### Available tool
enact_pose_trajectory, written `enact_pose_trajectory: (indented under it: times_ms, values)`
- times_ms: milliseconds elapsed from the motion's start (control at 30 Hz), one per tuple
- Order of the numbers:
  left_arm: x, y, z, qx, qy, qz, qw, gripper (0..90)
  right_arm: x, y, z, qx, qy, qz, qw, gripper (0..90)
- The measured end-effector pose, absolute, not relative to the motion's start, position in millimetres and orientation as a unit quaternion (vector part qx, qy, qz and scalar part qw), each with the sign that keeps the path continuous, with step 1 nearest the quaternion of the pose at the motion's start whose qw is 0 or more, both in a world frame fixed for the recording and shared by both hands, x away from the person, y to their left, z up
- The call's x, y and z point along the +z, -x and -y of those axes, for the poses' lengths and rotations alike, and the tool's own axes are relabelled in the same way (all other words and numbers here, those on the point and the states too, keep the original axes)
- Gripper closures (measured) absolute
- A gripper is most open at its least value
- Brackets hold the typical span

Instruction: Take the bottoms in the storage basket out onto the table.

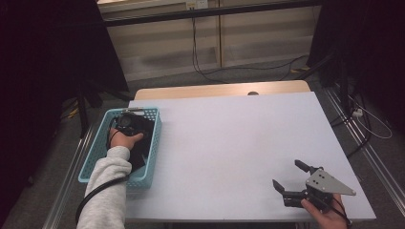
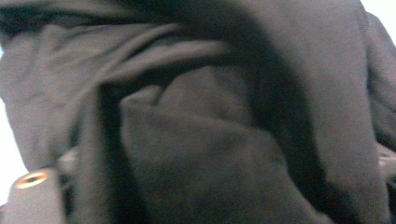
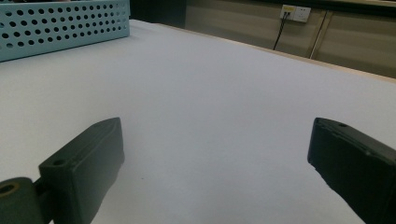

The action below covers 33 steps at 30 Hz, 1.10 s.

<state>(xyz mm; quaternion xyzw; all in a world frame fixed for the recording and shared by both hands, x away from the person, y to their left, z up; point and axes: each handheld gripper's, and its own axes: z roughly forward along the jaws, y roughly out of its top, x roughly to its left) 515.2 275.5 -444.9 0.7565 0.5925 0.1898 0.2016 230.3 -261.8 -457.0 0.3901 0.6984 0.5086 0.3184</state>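
A dark, soft, crumpled cloth (image 2: 205, 140) fills the light-blue basket (image 1: 98, 155) at the tabletop's left edge, left gripper (image 1: 128, 123) spread over its folds, right gripper (image 1: 292, 177) wide apart, empty.

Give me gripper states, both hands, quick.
Left gripper: down in the blue basket against dark cloth; open or gripping cannot be told.
Right gripper: open, holding nothing.

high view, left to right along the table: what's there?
Light blue basket with black cloth inside and the left hand-held gripper reaching into it → bare white table → right hand-held gripper, jaws spread, at the near right corner.
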Motion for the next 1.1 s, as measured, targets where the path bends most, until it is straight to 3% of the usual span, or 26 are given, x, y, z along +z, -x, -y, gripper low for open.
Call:
enact_pose_trajectory:
  times_ms: [33, 133, 267, 333, 600, 867, 1100]
  values:
    - [-443.8, -514.3, -277.0, 0.191, -0.755, -0.596, 0.199, 23.8, -456.9, -230.1, 261.7, 0.508, -0.390, -0.699, 0.318, 2.8]
    - [-442.4, -512.0, -280.1, 0.192, -0.748, -0.603, 0.200, 32.6, -456.5, -229.6, 261.8, 0.508, -0.391, -0.698, 0.320, 2.7]
    - [-439.1, -509.5, -287.2, 0.199, -0.748, -0.603, 0.193, 54.3, -456.5, -229.8, 262.2, 0.507, -0.391, -0.698, 0.320, 2.7]
    - [-439.1, -509.1, -289.0, 0.200, -0.747, -0.603, 0.195, 60.9, -456.6, -229.8, 262.2, 0.507, -0.391, -0.698, 0.320, 2.6]
    - [-438.2, -506.8, -295.9, 0.202, -0.739, -0.609, 0.205, 71.3, -456.4, -230.1, 262.2, 0.508, -0.392, -0.697, 0.321, 2.5]
    - [-430.6, -504.2, -299.1, 0.199, -0.732, -0.614, 0.219, 73.7, -456.4, -230.0, 261.7, 0.508, -0.391, -0.697, 0.321, 2.4]
    - [-400.8, -501.6, -299.9, 0.200, -0.736, -0.601, 0.238, 74.2, -456.2, -230.5, 261.7, 0.509, -0.392, -0.696, 0.321, 2.3]
